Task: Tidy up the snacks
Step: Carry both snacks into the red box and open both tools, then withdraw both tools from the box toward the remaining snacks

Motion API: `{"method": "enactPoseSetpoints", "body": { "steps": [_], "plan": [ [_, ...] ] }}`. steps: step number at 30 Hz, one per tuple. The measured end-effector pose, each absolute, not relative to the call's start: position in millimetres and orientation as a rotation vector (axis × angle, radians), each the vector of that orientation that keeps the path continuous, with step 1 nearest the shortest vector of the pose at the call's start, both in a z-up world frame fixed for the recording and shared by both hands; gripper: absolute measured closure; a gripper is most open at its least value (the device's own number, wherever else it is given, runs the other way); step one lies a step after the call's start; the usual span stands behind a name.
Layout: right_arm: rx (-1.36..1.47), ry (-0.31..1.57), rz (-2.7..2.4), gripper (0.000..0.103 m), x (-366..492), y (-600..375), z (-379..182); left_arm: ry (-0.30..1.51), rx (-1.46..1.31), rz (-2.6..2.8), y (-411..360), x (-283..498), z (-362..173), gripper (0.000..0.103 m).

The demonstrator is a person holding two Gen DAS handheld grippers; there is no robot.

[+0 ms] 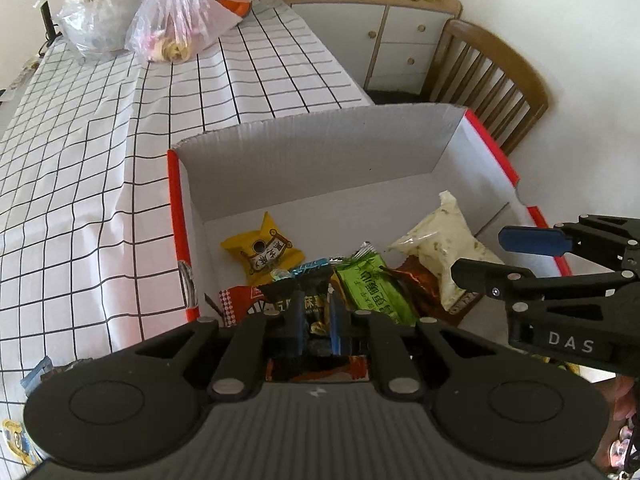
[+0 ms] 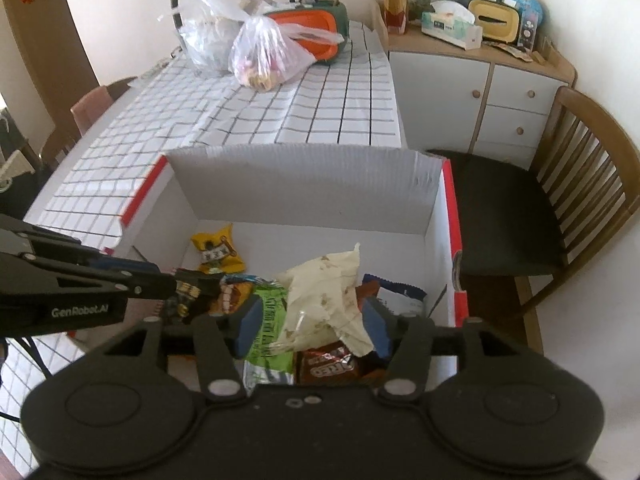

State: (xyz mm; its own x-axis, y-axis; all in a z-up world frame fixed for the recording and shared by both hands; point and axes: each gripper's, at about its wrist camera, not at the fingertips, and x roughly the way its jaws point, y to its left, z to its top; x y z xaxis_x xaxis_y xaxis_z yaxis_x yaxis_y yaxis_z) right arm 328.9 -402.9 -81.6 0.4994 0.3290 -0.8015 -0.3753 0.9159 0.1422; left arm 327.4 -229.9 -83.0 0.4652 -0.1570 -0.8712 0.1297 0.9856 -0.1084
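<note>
Left tool [image 1: 316, 320] pinches dark crinkly snack packet [image 1: 316, 300] over red-edged white cardboard box [image 1: 320, 160]; right tool [image 2: 312, 320] spread around cream pouch [image 2: 324, 292]; placing step; next likely release packet inside.

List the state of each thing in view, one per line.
Box: open, upright on the table.
Left gripper: shut on a black packet.
Right gripper: open, cream packet between its fingers, which stand clear of it.
Yellow packet: lying in the box.
Pink bag: tied shut.
Cabinet: closed.
</note>
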Motion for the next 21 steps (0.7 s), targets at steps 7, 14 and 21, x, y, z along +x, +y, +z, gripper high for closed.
{"method": "enactPoseSetpoints", "body": {
  "steps": [7,14,21],
  "plan": [
    [-0.022,0.898,0.463,0.038,309,-406,-61,1.023,-0.037,-0.187,-226,304,-66,0.08],
    [-0.004,0.859,0.495,0.028,288,-403,-47,0.976,-0.046,-0.19,-217,280,-49,0.075],
    [0.018,0.815,0.541,0.019,272,-392,-31,0.926,-0.066,-0.185,-201,256,-33,0.063]
  ]
}}
